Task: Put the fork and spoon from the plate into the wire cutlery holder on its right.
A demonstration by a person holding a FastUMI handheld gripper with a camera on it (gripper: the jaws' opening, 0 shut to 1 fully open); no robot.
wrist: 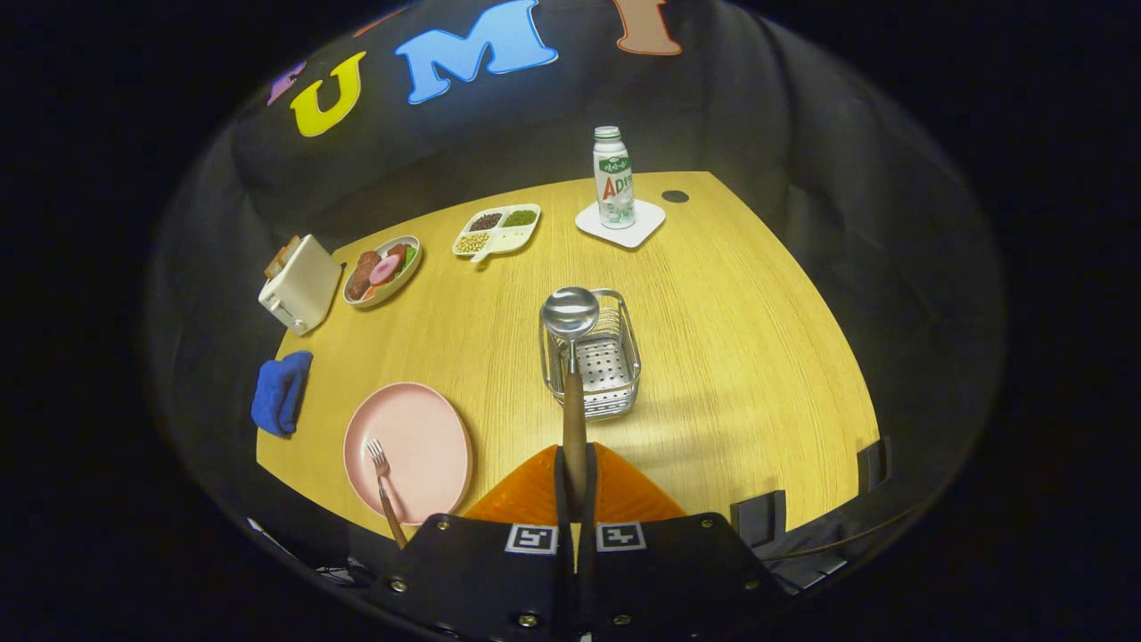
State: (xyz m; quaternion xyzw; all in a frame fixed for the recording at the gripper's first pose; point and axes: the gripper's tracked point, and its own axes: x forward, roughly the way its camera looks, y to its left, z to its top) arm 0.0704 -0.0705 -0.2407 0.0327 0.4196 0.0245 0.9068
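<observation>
Your hand-held gripper (575, 486) has both orange fingers (526, 495) clamped tight on the spoon (572, 374), gripping its wooden handle w/ the shaft running straight fwd. Spoon bowl sits up over the near-left rim of the wire cutlery holder (615, 357), which stands just ahead of the fingers on the counter (740, 357); can't tell if the bowl touches the wire. Left of the holder & near your fingers: pink plate (428, 428), fork (383, 486) lying on it, tines pointing away from you. Further left, a blue cloth (281, 392) at the counter edge. Beyond that, a white toaster (300, 283), an oval food dish (383, 269), a divided tray of beans (496, 230). Far side: bottle (614, 176) upright on a white coaster (624, 227).
</observation>
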